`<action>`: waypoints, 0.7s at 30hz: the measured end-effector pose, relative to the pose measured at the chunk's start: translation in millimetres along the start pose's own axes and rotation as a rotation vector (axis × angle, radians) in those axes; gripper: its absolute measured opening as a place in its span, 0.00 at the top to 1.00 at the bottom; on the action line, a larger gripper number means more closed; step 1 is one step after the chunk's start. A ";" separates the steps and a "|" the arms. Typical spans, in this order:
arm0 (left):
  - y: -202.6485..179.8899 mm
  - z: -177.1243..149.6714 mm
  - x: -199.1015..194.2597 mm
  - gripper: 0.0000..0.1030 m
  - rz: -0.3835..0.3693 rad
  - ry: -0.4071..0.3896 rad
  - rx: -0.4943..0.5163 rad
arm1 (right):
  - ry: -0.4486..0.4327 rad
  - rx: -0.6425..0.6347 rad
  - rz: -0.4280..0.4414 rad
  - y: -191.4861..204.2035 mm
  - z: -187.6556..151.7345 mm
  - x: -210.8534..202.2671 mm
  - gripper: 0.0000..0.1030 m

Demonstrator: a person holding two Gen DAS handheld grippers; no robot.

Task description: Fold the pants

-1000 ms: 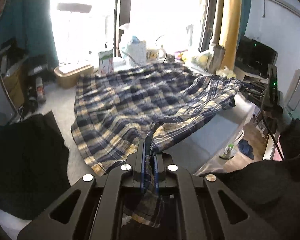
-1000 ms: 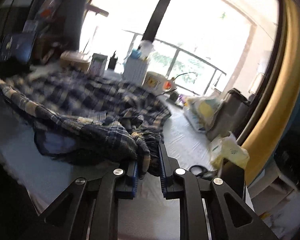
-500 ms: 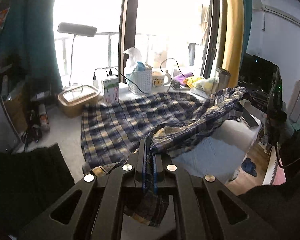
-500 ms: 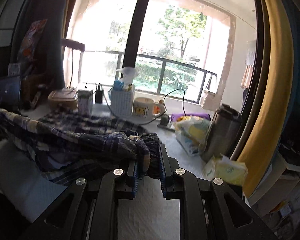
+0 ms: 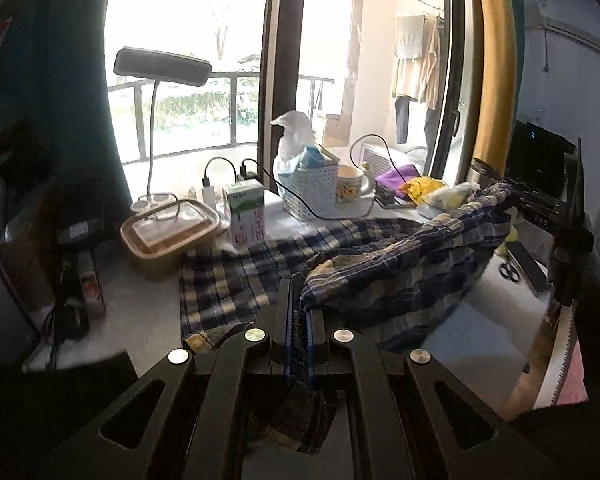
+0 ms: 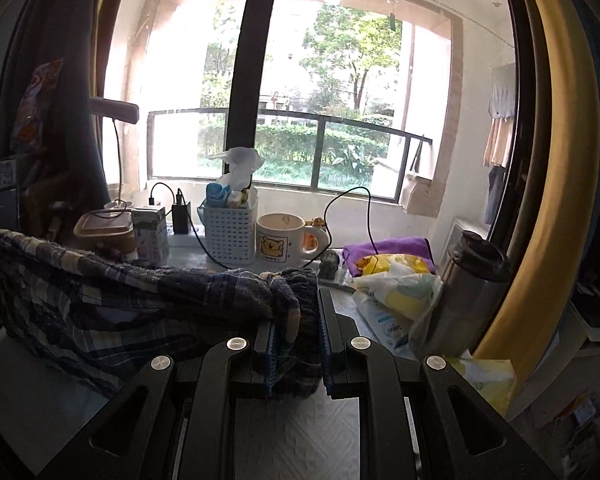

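Navy, white and yellow plaid pants (image 5: pixel 384 264) are held up off the white table (image 5: pixel 140 312) between both grippers. My left gripper (image 5: pixel 299 292) is shut on one end of the lifted edge, with a scrap of cloth hanging below its fingers. My right gripper (image 6: pixel 296 304) is shut on a thick bunch of the same pants (image 6: pixel 140 292), and it also shows at the far right of the left wrist view (image 5: pixel 548 204). The lifted edge stretches between them; the far part of the cloth still lies on the table.
Along the window stand a brown lidded box (image 5: pixel 168 236), a milk carton (image 5: pixel 245 212), a white basket (image 6: pixel 230 232), a mug (image 6: pixel 282 240), a steel flask (image 6: pixel 468 292), yellow packets (image 6: pixel 396 280) and a desk lamp (image 5: pixel 162 68). Dark cloth (image 5: pixel 56 396) lies near left.
Both grippers have risen and moved toward the window with the pants, lifting more cloth off the table. Less of the fabric lies flat than a second ago.
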State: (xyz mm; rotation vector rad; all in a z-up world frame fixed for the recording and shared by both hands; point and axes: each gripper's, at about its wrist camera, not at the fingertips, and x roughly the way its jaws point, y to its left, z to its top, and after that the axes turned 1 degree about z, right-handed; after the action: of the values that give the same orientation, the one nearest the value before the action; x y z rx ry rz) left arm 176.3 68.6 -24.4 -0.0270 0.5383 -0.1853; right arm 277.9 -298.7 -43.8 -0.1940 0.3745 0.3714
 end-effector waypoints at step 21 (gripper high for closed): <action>72.8 46.6 178.5 0.94 -0.072 0.177 0.040 | 0.232 0.155 -0.018 -26.8 13.0 168.9 0.83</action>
State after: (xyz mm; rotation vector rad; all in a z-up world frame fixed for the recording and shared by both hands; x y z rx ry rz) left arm 362.8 106.5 -80.4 0.0096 0.7107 -0.2702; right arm 438.4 -266.4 -94.7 -0.0884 0.6279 0.3007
